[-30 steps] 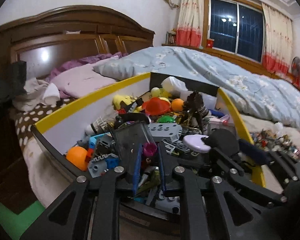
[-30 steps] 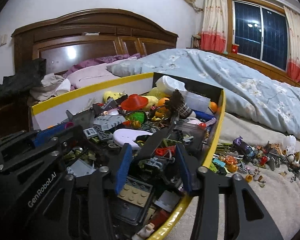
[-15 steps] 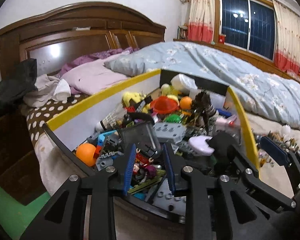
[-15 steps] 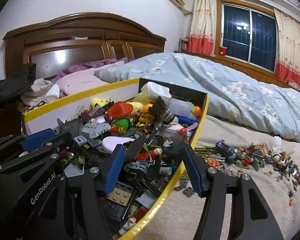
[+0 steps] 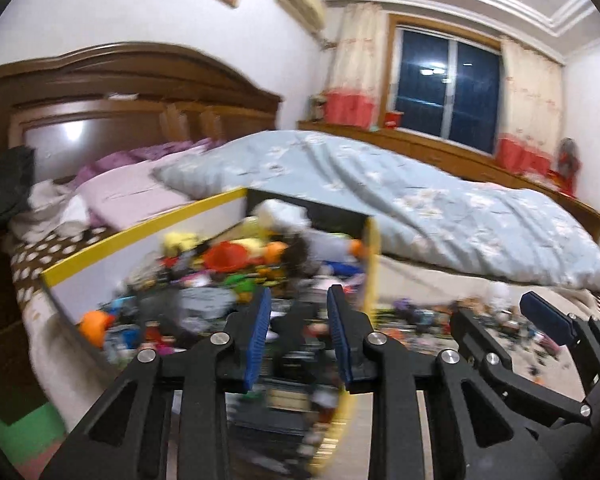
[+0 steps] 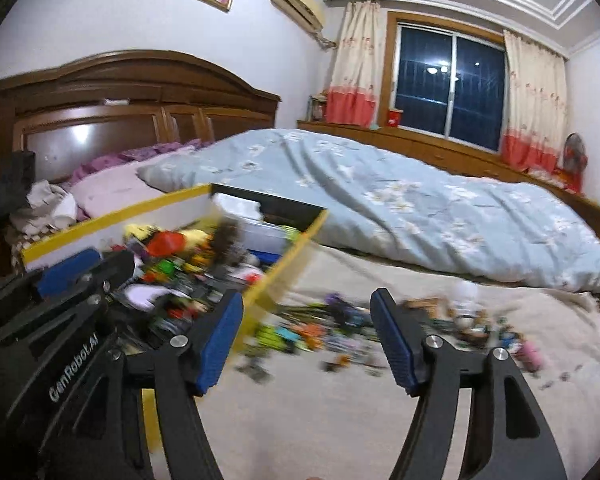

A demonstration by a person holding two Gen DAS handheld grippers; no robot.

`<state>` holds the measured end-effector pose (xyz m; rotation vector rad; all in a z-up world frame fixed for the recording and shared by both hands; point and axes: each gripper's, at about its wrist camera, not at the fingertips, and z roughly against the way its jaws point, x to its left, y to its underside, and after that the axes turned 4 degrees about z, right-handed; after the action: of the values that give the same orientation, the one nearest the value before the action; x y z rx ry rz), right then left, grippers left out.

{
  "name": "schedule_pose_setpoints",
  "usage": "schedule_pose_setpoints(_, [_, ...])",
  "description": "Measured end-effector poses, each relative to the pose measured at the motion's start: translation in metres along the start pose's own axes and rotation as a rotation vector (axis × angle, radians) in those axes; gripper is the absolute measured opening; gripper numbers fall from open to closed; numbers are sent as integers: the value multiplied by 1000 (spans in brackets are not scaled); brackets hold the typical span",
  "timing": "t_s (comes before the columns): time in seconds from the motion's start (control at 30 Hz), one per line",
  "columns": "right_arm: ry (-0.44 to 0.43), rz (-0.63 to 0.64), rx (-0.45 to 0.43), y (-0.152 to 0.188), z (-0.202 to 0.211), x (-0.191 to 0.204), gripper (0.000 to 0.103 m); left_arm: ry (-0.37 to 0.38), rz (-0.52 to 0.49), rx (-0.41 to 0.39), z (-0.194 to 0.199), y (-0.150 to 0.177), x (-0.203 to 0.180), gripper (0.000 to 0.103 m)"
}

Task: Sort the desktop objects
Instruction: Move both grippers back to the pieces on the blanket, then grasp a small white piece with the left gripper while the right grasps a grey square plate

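The only readable lettering is "GenRobot.AI", white on the black body of the left gripper (image 6: 66, 278), left of the yellow-rimmed box (image 6: 276, 272).

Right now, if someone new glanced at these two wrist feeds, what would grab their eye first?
Probably the yellow-rimmed box heaped with bright toy pieces, sitting on the bed at lower left in both views. Next, the scatter of small toys spread on the beige sheet to the box's right, below the blue quilt. Both grippers, left gripper and right gripper, are empty, jaws opening.
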<state>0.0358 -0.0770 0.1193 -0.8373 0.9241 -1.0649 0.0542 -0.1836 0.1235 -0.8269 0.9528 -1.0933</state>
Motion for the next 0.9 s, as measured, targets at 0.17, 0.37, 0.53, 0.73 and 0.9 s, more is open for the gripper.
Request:
schedule_pose_setpoints(0.17, [7, 154, -36, 38, 40, -23, 103, 217, -80, 38, 1, 20, -48, 74])
schedule_pose_setpoints(0.37, [67, 295, 11, 106, 65, -46, 103, 279, -267, 109, -8, 63, -110, 74])
schedule_pose_setpoints(0.53, [61, 250, 124, 143, 65, -77, 103, 272, -342, 153, -19, 88, -132, 74])
schedule_pose_setpoints(0.73, [-80, 68, 242, 177, 68, -116, 96, 295, -308, 275, -37, 106, -136, 74])
schedule_pose_setpoints(0.9, [-202, -30, 310, 199, 61, -131, 65, 306, -305, 387, -56, 124, -134, 74])
